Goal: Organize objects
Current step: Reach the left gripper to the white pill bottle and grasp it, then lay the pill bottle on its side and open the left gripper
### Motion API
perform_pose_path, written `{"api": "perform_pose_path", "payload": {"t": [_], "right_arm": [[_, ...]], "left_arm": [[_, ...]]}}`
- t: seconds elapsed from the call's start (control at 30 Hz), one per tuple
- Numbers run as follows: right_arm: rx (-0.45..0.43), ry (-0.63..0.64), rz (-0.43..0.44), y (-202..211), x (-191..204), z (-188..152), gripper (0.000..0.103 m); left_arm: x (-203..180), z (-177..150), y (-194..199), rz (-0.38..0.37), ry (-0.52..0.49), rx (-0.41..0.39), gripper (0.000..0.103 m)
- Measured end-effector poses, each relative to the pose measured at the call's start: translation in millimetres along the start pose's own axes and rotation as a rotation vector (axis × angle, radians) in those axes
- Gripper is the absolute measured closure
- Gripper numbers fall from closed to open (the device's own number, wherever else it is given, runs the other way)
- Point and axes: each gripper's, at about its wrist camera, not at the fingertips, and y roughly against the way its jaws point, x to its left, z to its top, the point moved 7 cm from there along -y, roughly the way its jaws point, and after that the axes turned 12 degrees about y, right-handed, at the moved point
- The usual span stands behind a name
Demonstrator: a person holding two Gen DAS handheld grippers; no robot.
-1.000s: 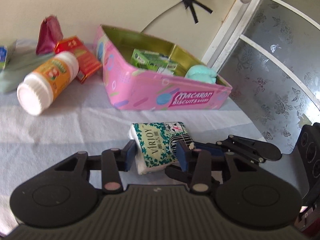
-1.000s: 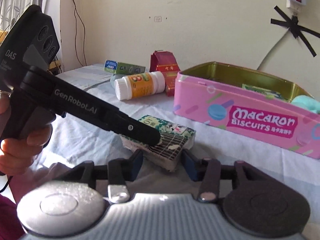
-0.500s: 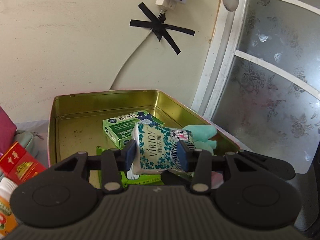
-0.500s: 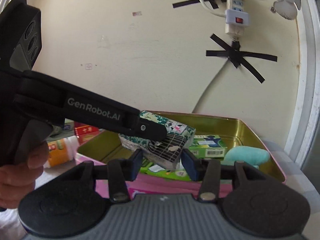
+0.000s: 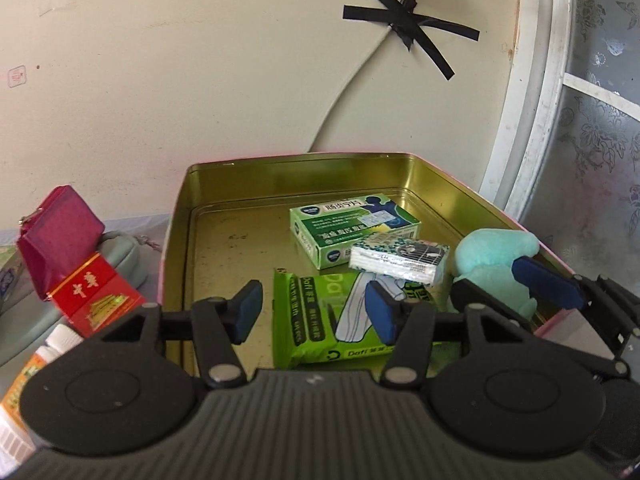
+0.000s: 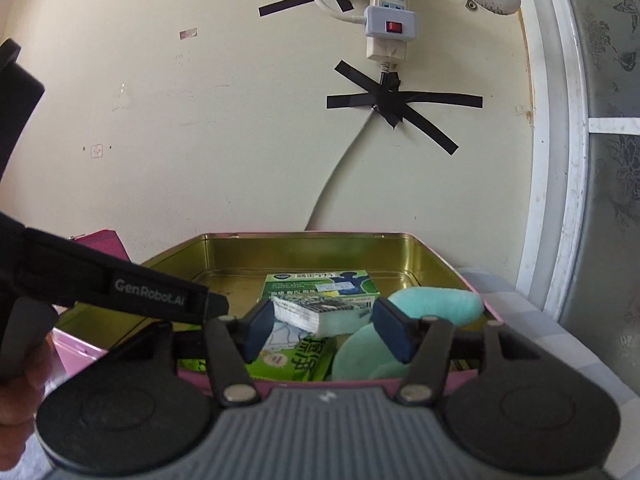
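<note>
I see cream wall (image 6: 200,140) w/ black tape cross (image 6: 394,106), power strip (image 6: 390,16); frosted window (image 6: 612,160) at right.

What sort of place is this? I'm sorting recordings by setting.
Probably a room in a home: a power strip taped to a painted wall, a frosted floral glass door, and a cloth-covered table holding a biscuit tin of household packets.

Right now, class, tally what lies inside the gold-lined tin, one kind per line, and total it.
Green cardboard box: 1
Tissue pack: 1
Green wipes packet: 1
Teal plush item: 1
Total in the tin: 4
</note>
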Motion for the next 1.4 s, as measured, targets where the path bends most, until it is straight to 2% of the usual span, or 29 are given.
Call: {"api": "perform_pose_path", "payload": {"t": [0.13,0.17,0.2,0.3,0.4,0.53,0.63,0.8,0.87,0.9,1.0,1.13,1.23,1.4], "right_arm": [[-0.027,-0.023,0.041,19,10,6,0.043],[-0.034,-0.023,0.054,25,14,8,0.043],[-0.04,-0.024,0.069,30,18,11,0.042],[-0.054,-0.045,0.151,46,38,15,0.04],[-0.051,-0.067,0.266,59,69,17,0.04],[-0.006,-0.049,0.429,68,122,12,0.04],[0.034,0.022,0.474,67,155,4,0.04],[0.129,0.041,0.492,55,174,-13,0.04],[0.133,-0.013,0.496,53,167,-14,0.04],[0.133,-0.033,0.497,53,164,-15,0.039],[0.119,-0.049,0.497,55,161,-14,0.038],[0.109,-0.047,0.508,58,164,-14,0.036],[0.106,-0.059,0.512,59,162,-13,0.036],[0.088,-0.158,0.528,60,144,-11,0.033]], "left_arm": [[35,0,46,-0.007,0.041,-0.061,0.043],[47,-1,58,-0.004,0.054,-0.082,0.039],[61,-3,70,0.012,0.06,-0.107,0.033],[106,-10,95,0.111,0.075,-0.171,0.028],[148,-15,100,0.171,0.131,-0.148,0.029],[178,-27,94,0.173,0.222,-0.076,0.029],[183,-28,88,0.149,0.255,-0.053,0.029],[169,-28,69,0.142,0.198,-0.038,0.028],[167,-33,59,0.144,0.189,-0.015,0.031],[169,-38,55,0.15,0.191,0.002,0.039],[169,-45,53,0.128,0.208,0.023,0.045],[167,-53,66,0.103,0.249,0.059,0.047],[158,-65,80,0.05,0.272,0.09,0.047],[136,-85,101,0.001,0.167,0.102,0.049]]}}
